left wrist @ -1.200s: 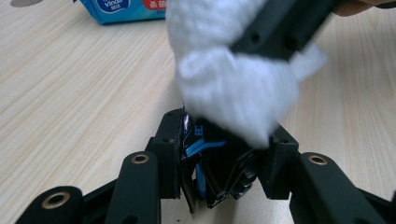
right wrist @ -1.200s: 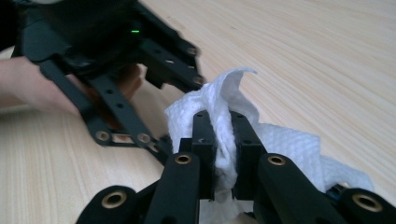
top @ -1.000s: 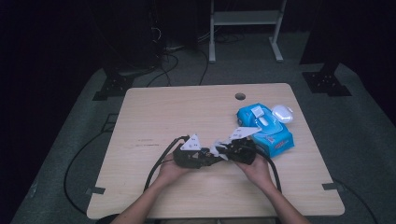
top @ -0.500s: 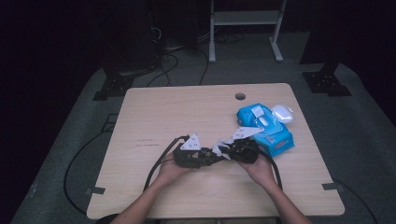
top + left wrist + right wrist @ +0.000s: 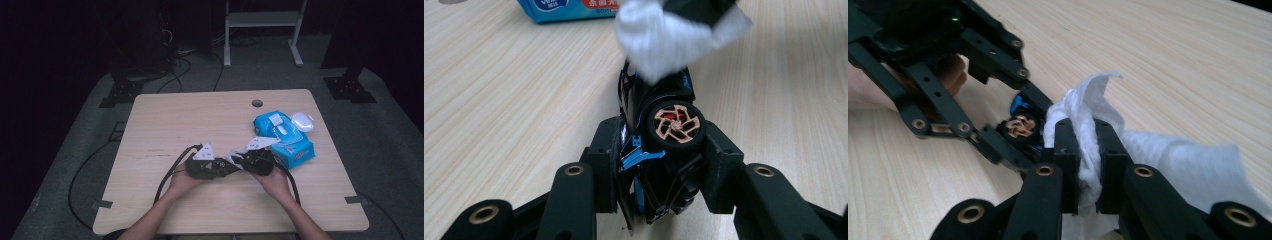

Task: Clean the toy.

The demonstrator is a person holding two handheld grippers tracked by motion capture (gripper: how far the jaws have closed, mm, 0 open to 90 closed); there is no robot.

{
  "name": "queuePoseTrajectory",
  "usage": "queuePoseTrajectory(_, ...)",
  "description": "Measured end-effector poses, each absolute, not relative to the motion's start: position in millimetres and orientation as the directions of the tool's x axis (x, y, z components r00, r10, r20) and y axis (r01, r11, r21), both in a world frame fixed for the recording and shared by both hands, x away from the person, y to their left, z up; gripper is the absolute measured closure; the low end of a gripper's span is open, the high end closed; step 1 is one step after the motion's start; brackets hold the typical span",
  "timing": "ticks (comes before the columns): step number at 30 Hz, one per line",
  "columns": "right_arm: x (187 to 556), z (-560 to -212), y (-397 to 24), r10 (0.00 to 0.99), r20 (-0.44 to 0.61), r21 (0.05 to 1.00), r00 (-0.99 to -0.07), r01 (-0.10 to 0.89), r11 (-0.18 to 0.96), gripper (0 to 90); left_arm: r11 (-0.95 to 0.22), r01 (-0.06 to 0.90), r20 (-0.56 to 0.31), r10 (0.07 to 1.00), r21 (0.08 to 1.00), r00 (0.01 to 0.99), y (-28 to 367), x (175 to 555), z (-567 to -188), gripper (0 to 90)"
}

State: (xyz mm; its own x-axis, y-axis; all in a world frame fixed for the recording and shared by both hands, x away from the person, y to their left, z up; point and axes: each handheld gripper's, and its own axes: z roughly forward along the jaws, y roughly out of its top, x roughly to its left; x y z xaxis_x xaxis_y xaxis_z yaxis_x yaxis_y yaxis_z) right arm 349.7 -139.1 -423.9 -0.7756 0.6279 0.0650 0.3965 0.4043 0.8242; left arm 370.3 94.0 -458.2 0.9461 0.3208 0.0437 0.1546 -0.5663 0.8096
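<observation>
A: What does the left gripper [image 5: 224,167] hold?
B: Its jaws are clamped on a small black-and-blue toy car [image 5: 659,135], held just above the table [image 5: 200,120] near the front middle.

A: And next to it?
B: The right gripper [image 5: 239,159] pinches a white wipe [image 5: 1088,125] tight between its pads, touching the car's far end.

A: Farther right?
B: A blue wipes pack [image 5: 285,137] lies on the table, with a small white object [image 5: 302,121] just beside it.

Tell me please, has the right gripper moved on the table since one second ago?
No. The right gripper sits the same way beside the blue wipes pack, against the left gripper.
</observation>
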Motion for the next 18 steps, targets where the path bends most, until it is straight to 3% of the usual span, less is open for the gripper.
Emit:
queuePoseTrajectory(5, 361.5, -424.3, -172.9, 0.712, 0.085, 0.82, -0.697, 0.455, 0.348, 82.3, -0.566, 0.15, 0.046, 0.316, 0.811, 0.948, 94.5, 370.6, -457.7, 57.8)
queuePoseTrajectory(8, 365.8, -426.3, -182.5, 0.714, 0.164, 0.816, -0.681, 0.5, 0.29, 82.3, -0.564, 0.152, 0.043, 0.317, 0.812, 0.948, 91.8, 369.9, -458.0, 57.7)
queuePoseTrajectory(11, 362.4, -426.7, -168.1, 0.677, 0.174, 0.826, -0.715, 0.48, 0.295, 82.2, -0.573, 0.14, 0.056, 0.311, 0.807, 0.949, 90.6, 369.3, -458.0, 57.7)
queuePoseTrajectory(14, 356.8, -425.4, -151.4, 0.646, 0.119, 0.832, -0.754, 0.431, 0.349, 82.1, -0.572, 0.145, 0.049, 0.31, 0.808, 0.95, 94.3, 370.7, -458.0, 57.8)
queuePoseTrajectory(18, 361.8, -425.2, -163.6, 0.681, 0.096, 0.827, -0.726, 0.439, 0.352, 82.1, -0.564, 0.153, 0.038, 0.312, 0.811, 0.949, 99.2, 371.9, -457.7, 57.9)
